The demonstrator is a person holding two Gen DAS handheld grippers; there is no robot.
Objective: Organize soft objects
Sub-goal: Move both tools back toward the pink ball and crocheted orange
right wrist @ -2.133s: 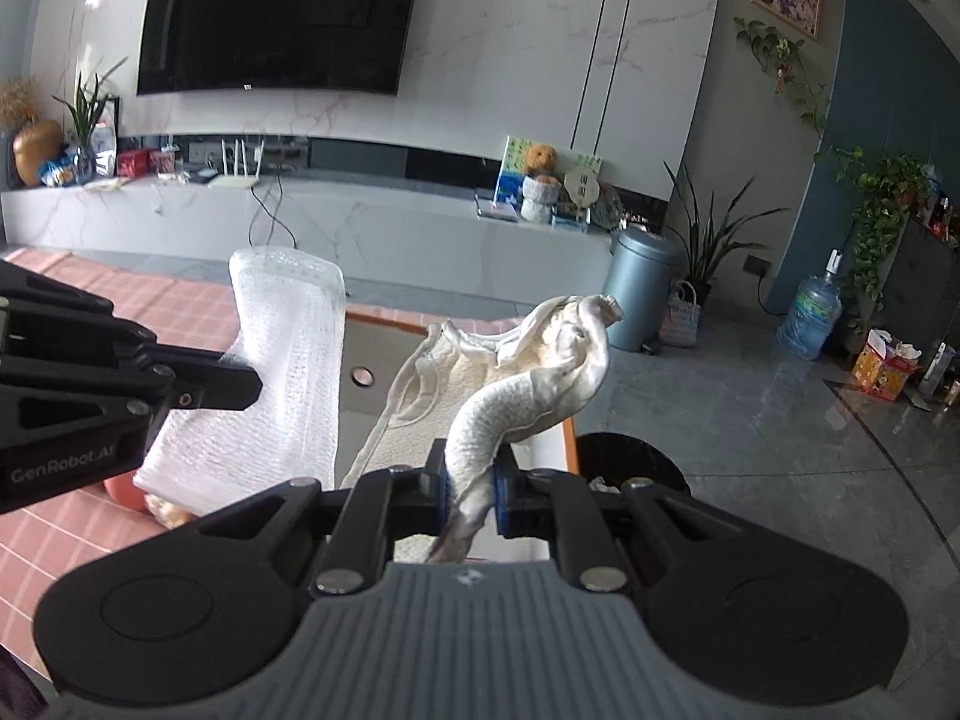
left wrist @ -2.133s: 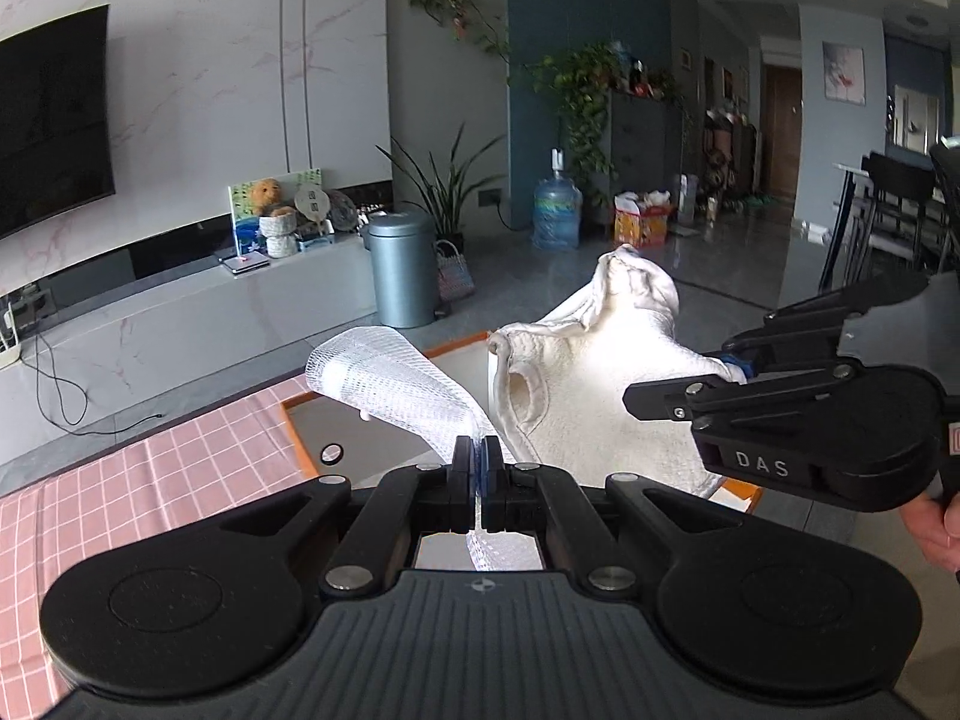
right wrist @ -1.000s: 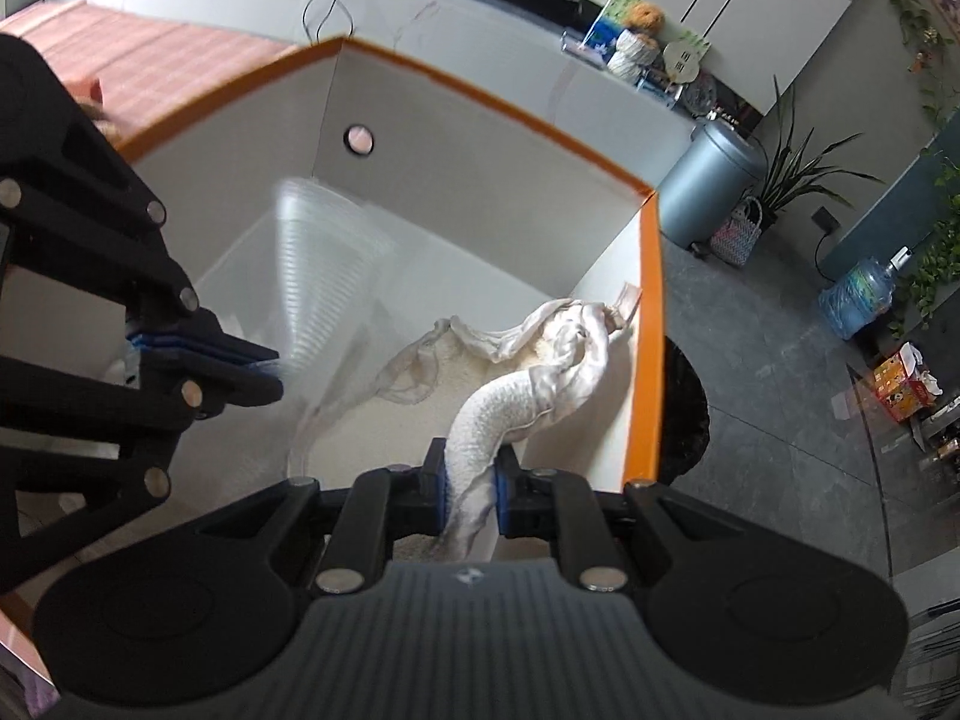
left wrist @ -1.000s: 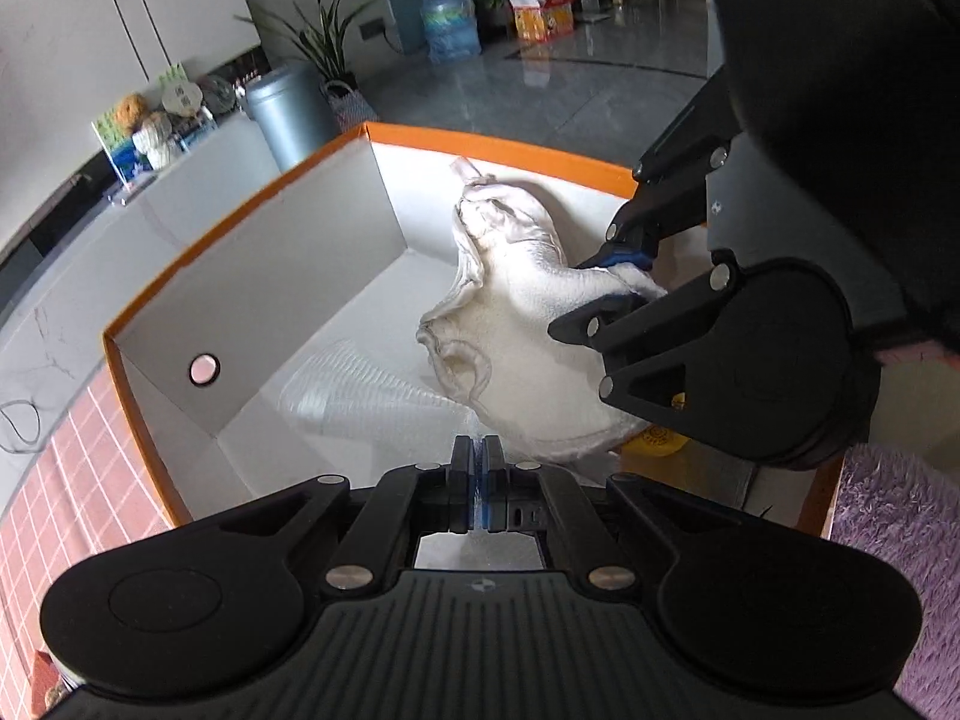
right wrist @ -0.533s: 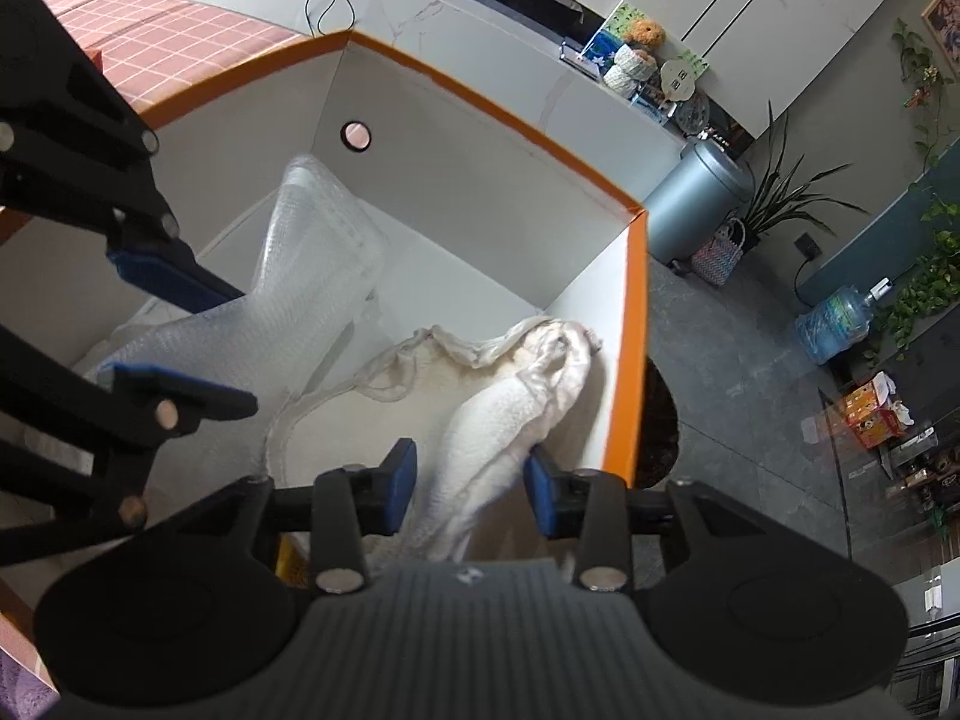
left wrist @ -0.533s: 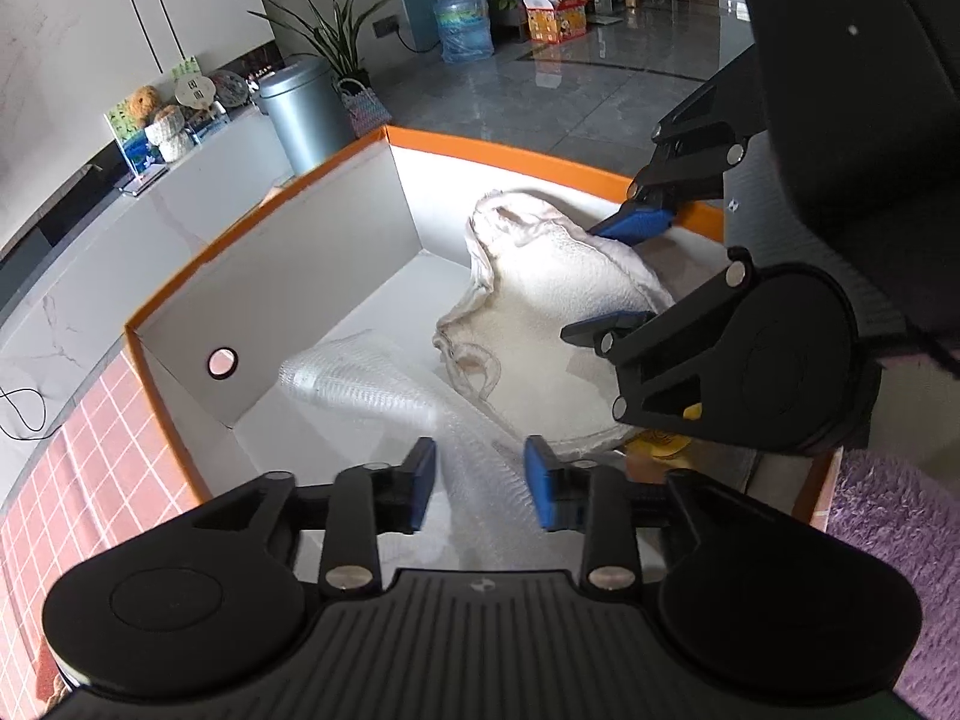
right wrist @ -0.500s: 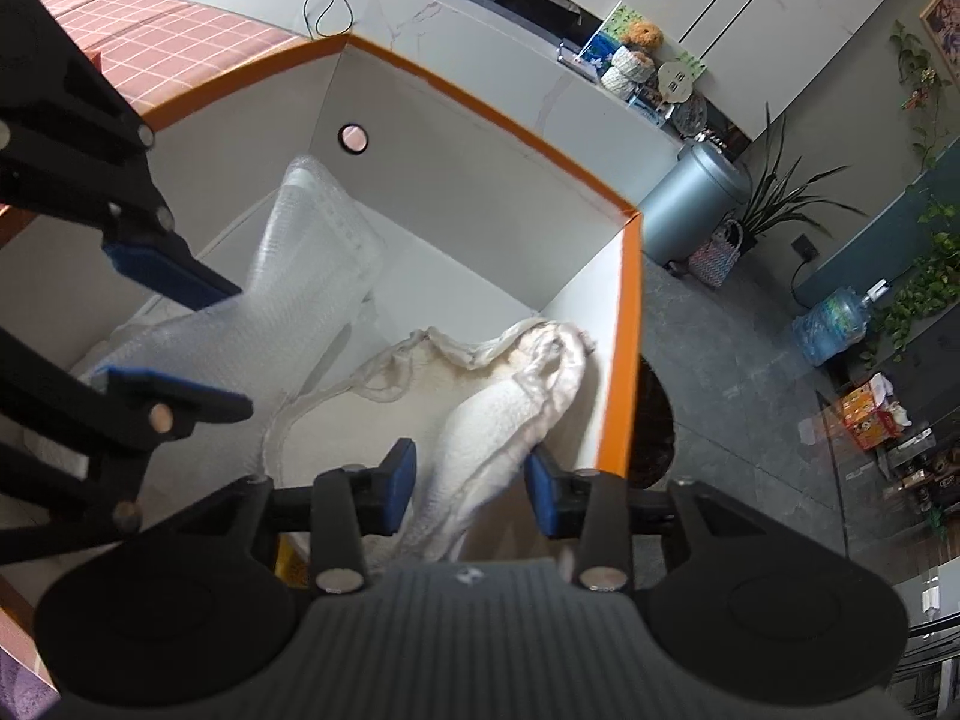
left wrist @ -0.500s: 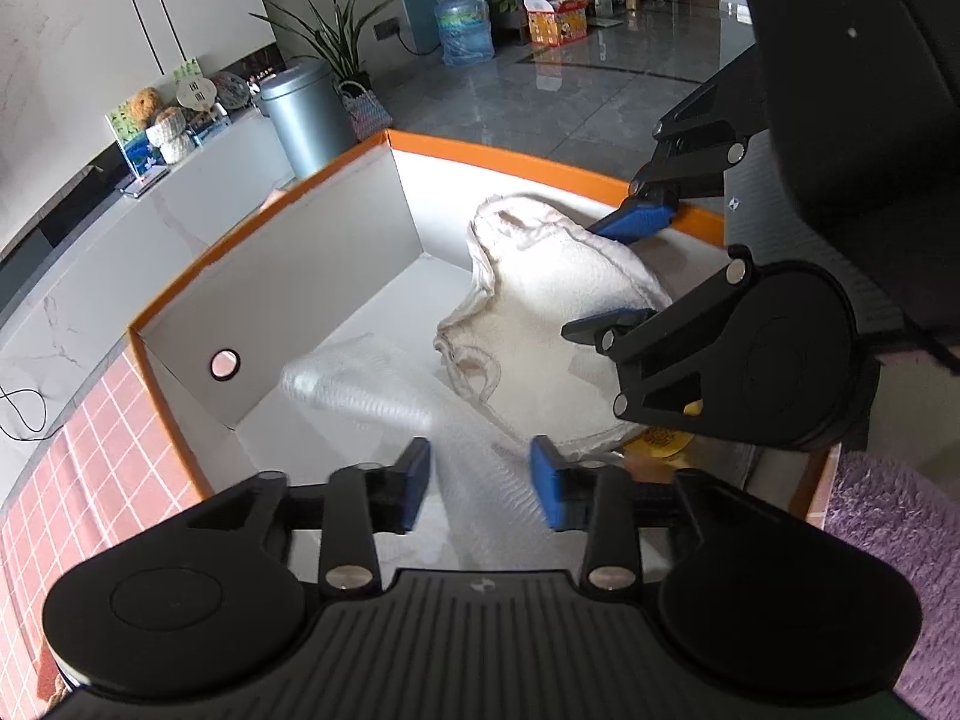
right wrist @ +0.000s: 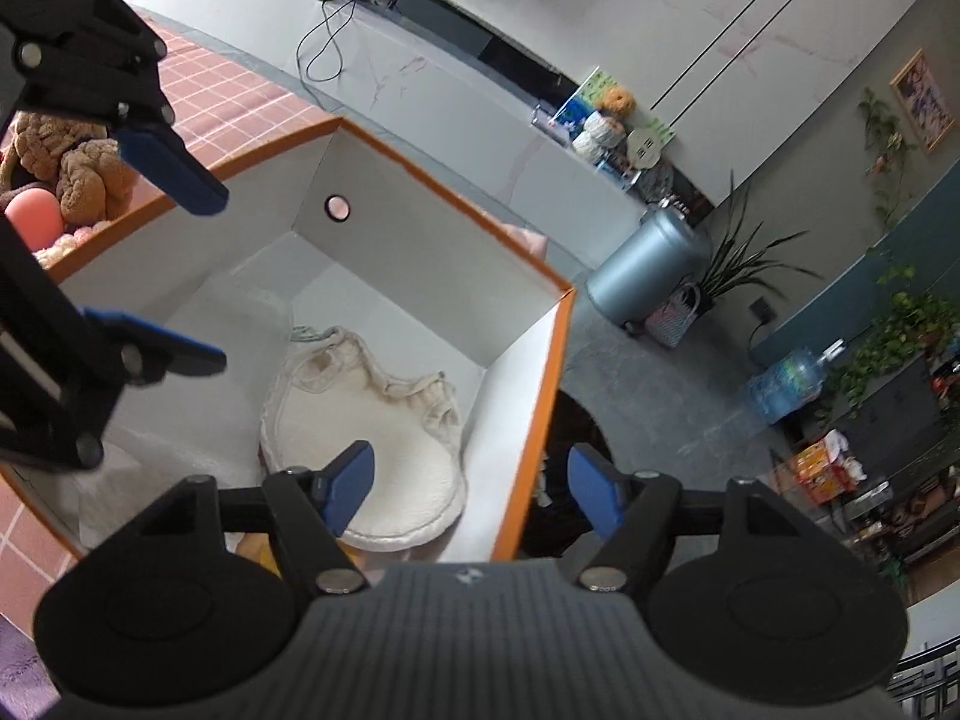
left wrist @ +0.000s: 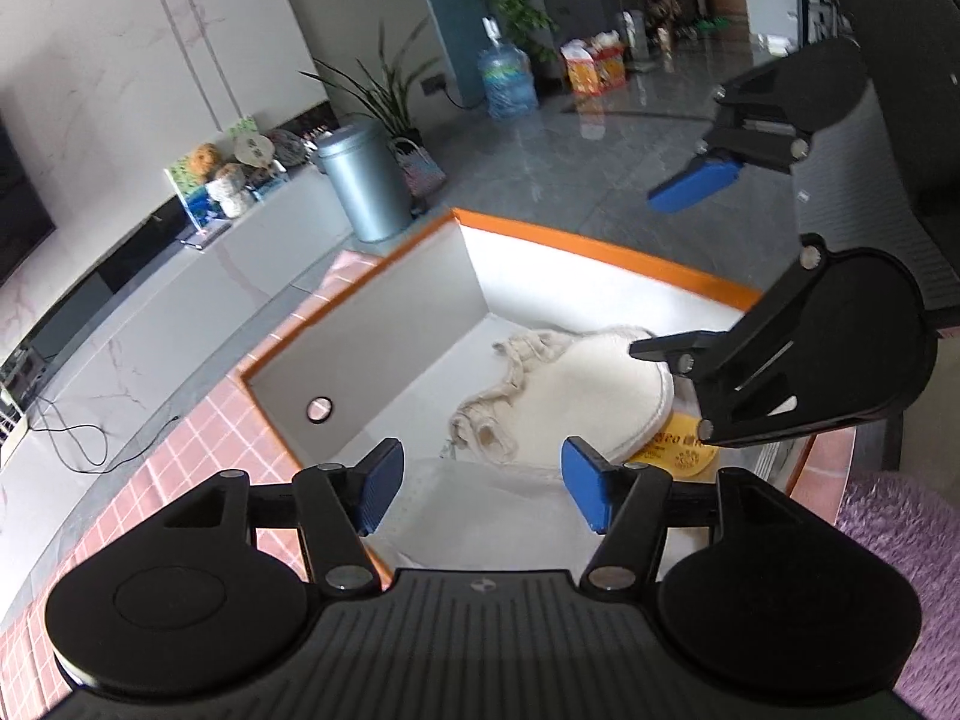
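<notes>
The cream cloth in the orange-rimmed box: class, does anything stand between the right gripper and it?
Nothing visible does. The cream cloth lies uncovered on the floor of the box, and the right gripper hangs open above it, jaws having just opened and now empty. The left gripper is off to one side.

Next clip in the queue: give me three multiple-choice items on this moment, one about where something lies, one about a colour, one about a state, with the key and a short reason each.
1. Where does the cream-white cloth bag lie?
A. on the pink checked tablecloth
B. inside the white box with the orange rim
C. between the right gripper's pads

2. What colour are the grippers' finger pads?
A. blue
B. red
C. green

3. How does the left gripper stand?
A. shut on the bag
B. shut on nothing
C. open

Key: 1 B, the bag rests on the box floor; 2 A, the pads show blue in both views; 3 C, its jaws have just been opening and stand apart, gripping nothing.
</notes>
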